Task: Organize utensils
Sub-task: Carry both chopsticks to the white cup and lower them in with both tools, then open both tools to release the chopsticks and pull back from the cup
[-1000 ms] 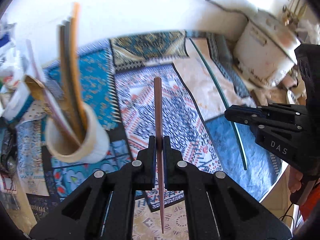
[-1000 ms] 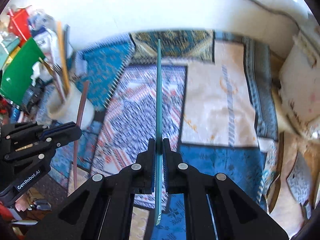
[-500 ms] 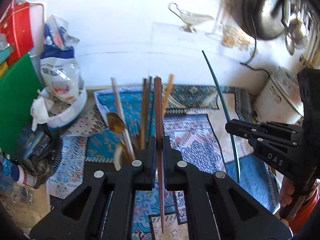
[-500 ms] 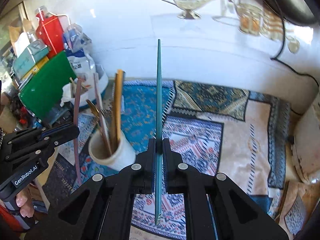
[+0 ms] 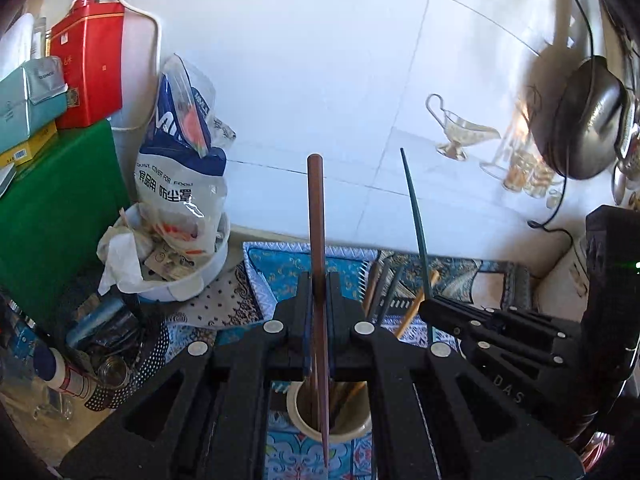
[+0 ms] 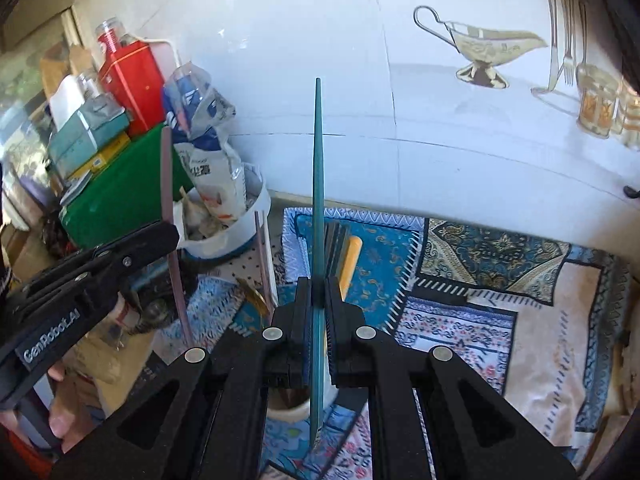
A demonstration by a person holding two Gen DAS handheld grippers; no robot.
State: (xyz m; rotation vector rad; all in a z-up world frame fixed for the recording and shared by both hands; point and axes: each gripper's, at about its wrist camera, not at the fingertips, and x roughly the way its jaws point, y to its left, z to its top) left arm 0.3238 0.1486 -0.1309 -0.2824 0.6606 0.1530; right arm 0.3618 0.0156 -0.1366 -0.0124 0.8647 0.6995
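The left gripper (image 5: 318, 292) was squeezed tight on a brown chopstick (image 5: 317, 220), held upright over the white cup (image 5: 304, 424) of utensils. Just to its right, the right gripper (image 6: 318, 292) was squeezed tight on a green chopstick (image 6: 318, 184), also upright.

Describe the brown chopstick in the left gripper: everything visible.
The brown chopstick is a slim, smooth, reddish-brown stick, wood or plastic by its look. The left gripper has its jaws shut on its middle. It stands near upright, blunt end up and tapered tip down, over the mouth of the white cup that holds other utensils.
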